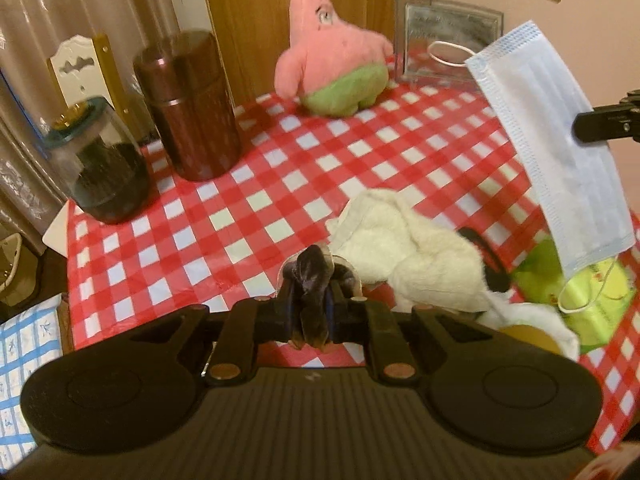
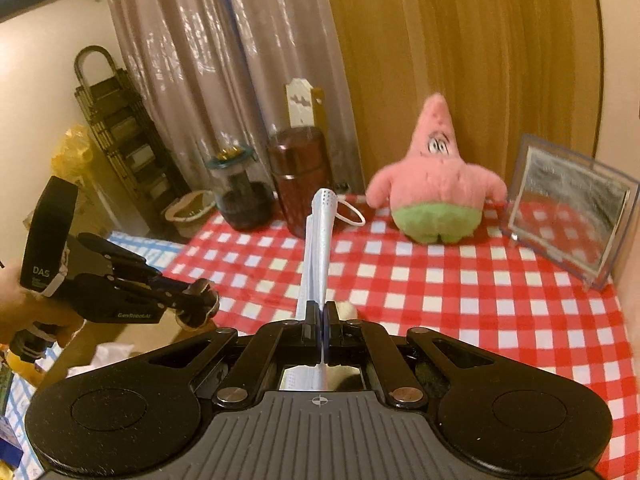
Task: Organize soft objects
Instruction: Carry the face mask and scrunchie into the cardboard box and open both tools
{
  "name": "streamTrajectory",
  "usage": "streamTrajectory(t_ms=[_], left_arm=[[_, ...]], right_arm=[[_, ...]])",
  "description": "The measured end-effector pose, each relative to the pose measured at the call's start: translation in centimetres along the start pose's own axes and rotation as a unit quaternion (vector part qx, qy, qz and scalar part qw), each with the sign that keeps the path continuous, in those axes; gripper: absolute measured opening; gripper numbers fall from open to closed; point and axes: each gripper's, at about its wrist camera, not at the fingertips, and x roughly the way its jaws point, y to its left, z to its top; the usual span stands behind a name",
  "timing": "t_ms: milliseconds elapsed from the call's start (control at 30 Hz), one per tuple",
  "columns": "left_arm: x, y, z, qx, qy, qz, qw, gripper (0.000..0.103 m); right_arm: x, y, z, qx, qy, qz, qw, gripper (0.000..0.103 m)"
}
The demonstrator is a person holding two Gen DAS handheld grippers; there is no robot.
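My left gripper point(image 1: 318, 280) is shut on a small dark cloth point(image 1: 308, 308) bunched between its fingers, raised above the red-checked tablecloth point(image 1: 280, 184). Just right of it lies a white fluffy item point(image 1: 408, 248). A blue face mask point(image 1: 556, 140) hangs at the right from my right gripper point(image 1: 580, 122). In the right wrist view that gripper point(image 2: 320, 314) is shut on the mask point(image 2: 318, 240), seen edge-on. My left gripper point(image 2: 198, 304) is at the left there, held by a hand. A pink starfish plush point(image 1: 336, 60) point(image 2: 436, 188) stands at the back.
A brown canister point(image 1: 188, 108) and a glass jar point(image 1: 100, 160) of dark contents stand at the back left. A clear frame point(image 2: 568, 216) leans at the back right. A green packet point(image 1: 592, 296) lies under the mask. The table's left edge point(image 1: 68, 240) drops off.
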Motion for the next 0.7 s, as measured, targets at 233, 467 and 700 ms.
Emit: streamTrajectory(t_ms=[233,467,700], left_arm=[[-5.8,-1.1,-0.9,-0.013,-0.026,0.0,0.9996,0.013],[-10.8,-2.1,-3.4,-0.022,-0.035,0.013,0.9991,0.013],[-15.1,-1.5,-7.8,-0.041,-0.032,0.036,0.998,0.013]], right_arm=[[-4.0,3.3,1.5,-0.007,-0.023,0.012,1.0,0.001],[-6.7,7.5,1.7,0.01,-0.029,0.033,0.999,0.001],[-6.2,12.6,0.2,0.031,-0.016,0.079,0.996,0.001]])
